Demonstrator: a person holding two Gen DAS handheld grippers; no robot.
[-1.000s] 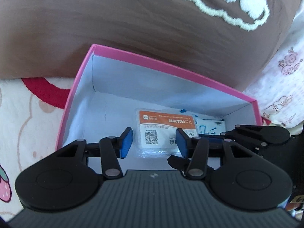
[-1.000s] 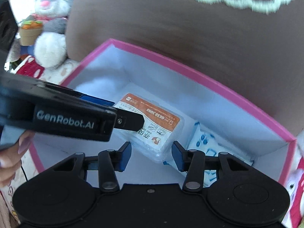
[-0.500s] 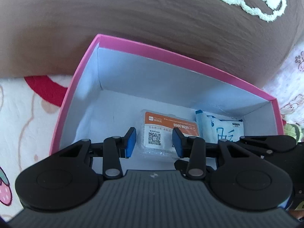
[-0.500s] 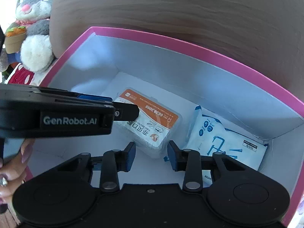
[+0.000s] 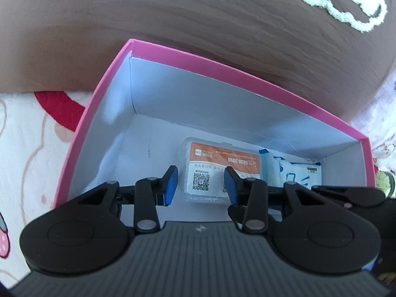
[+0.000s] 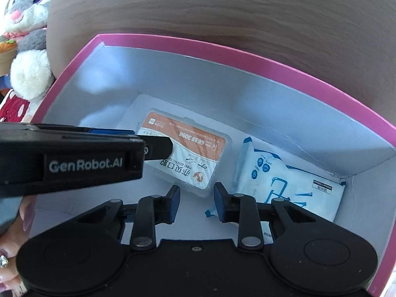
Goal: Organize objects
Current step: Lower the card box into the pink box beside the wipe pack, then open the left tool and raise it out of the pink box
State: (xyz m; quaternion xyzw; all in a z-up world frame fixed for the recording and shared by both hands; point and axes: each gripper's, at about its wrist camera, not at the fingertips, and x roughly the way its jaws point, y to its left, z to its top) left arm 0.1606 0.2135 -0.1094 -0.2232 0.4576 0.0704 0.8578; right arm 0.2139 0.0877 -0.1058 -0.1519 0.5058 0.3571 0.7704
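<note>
Box (image 5: 138, 57) pink outside, pale grey inside, open top, sitting on a printed blanket (image 5: 22, 128) against a brown cushion (image 5: 173, 12). Two items flat on the box floor: a clear plastic case with orange label (image 6: 188, 151) and a white-and-blue sachet (image 6: 284, 183) just beside it, toward the right wall. Case long axis runs diagonally in the right wrist view, orange end toward the far wall, white end toward the camera; print reads upside down from here. Sachet lies roughly parallel, its long axis toward the right corner.

Left gripper (image 5: 200, 185) hangs inside the box over the case's near end, jaws part-spread, nothing pinched. Right gripper (image 6: 195, 204) is at the case's near corner, jaws have just been closing, narrow gap, pads not on the case as far as visible. A hand (image 6: 14, 247) holds the left gripper body.

Plush rabbit (image 6: 27, 24) sits outside the box, far left.
</note>
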